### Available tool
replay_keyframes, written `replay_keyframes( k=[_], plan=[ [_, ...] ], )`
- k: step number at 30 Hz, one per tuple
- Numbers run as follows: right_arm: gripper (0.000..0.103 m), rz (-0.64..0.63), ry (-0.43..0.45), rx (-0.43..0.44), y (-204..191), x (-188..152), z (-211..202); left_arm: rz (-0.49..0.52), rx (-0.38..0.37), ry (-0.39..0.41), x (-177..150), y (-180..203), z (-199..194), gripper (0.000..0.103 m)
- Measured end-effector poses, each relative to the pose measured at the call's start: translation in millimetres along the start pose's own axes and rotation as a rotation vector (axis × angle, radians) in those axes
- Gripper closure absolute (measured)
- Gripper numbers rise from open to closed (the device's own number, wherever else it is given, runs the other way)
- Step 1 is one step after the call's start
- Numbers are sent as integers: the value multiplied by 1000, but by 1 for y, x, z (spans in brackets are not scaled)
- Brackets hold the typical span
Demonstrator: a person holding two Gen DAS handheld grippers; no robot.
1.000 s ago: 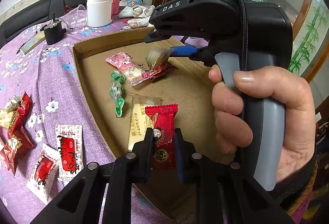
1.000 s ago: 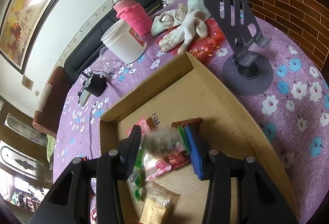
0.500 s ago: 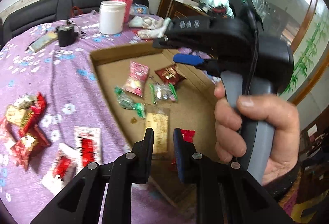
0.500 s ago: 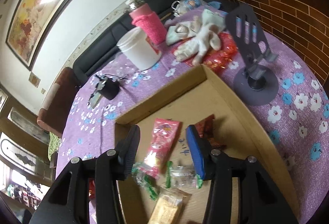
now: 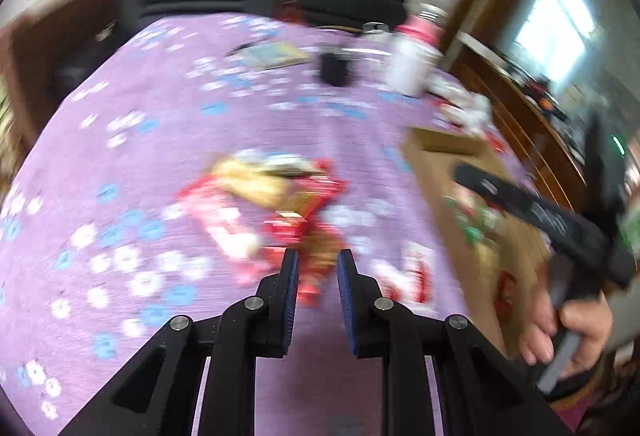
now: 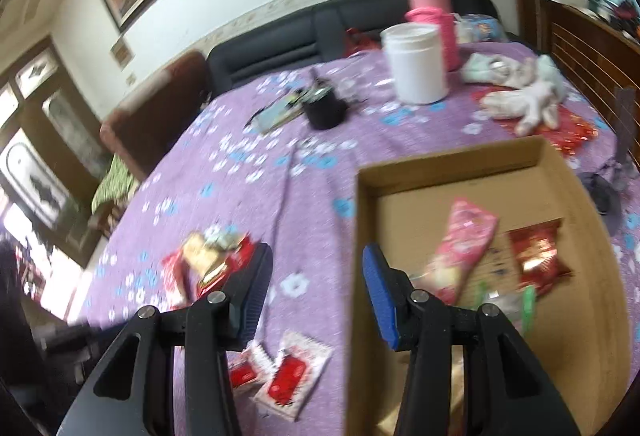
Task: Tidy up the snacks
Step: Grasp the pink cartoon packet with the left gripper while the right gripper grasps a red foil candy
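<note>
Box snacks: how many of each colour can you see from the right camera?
Pink packet: 1
Red packet: 1
Clear candy with green ends: 1
Total: 3 showing in the box; more may be hidden.

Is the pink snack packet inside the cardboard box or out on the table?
Inside. The pink snack packet lies on the floor of the cardboard box, beside a red packet.

No text, label, brand or number is legible: print on the snack packets (image 6: 288,380) below the right tool's fingers is blurred, as elsewhere
</note>
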State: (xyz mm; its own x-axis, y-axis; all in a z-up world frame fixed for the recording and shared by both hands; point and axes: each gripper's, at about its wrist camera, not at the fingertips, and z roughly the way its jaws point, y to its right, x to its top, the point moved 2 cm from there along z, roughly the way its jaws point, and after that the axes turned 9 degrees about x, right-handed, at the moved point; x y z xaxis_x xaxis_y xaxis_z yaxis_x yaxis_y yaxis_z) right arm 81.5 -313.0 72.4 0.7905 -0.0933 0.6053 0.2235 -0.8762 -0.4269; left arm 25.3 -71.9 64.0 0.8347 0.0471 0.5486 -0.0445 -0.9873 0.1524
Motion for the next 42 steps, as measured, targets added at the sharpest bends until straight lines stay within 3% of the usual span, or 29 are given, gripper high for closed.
replay_keyframes(
  k=[3, 7, 11, 13, 16, 21, 30, 33, 36, 39, 40, 42],
  plan=[
    [57, -24, -17, 1, -8, -4, 5, -99, 17, -47, 6, -29, 17, 83],
    [57, -27, -25, 6, -11, -6, 8, -124, 51, -81, 12, -35, 42, 83],
    [57, -20, -30, 19, -11, -6, 10, -127, 113, -74, 18, -32, 60, 50],
    [57, -19, -33, 24, -12, -6, 11, -120, 143, -60, 19, -31, 65, 42],
    [57, -20, -38, 36, -14, -7, 11, -95, 154, -68, 19, -28, 76, 42],
    [57, -35, -58, 55, -21, -11, 17, -54, 219, -46, 19, -33, 83, 77],
    [57, -20, -158, 204, -58, -30, 54, -61, 199, -41, 21, -74, 77, 78],
    [57, -37, -183, 155, -71, -37, 77, -57, 204, -38, 19, -73, 75, 78],
    [57, -20, -226, 164, -72, -42, 93, -54, 208, -37, 20, -71, 76, 78],
    [57, -50, -285, 248, -81, -50, 92, -66, 192, -41, 20, -74, 76, 78],
    [56, -78, -327, 304, -90, -56, 92, -69, 188, -42, 21, -75, 76, 78],
    [56, -141, -467, 499, -113, -73, 90, -73, 179, -43, 21, -76, 76, 78]
  ],
)
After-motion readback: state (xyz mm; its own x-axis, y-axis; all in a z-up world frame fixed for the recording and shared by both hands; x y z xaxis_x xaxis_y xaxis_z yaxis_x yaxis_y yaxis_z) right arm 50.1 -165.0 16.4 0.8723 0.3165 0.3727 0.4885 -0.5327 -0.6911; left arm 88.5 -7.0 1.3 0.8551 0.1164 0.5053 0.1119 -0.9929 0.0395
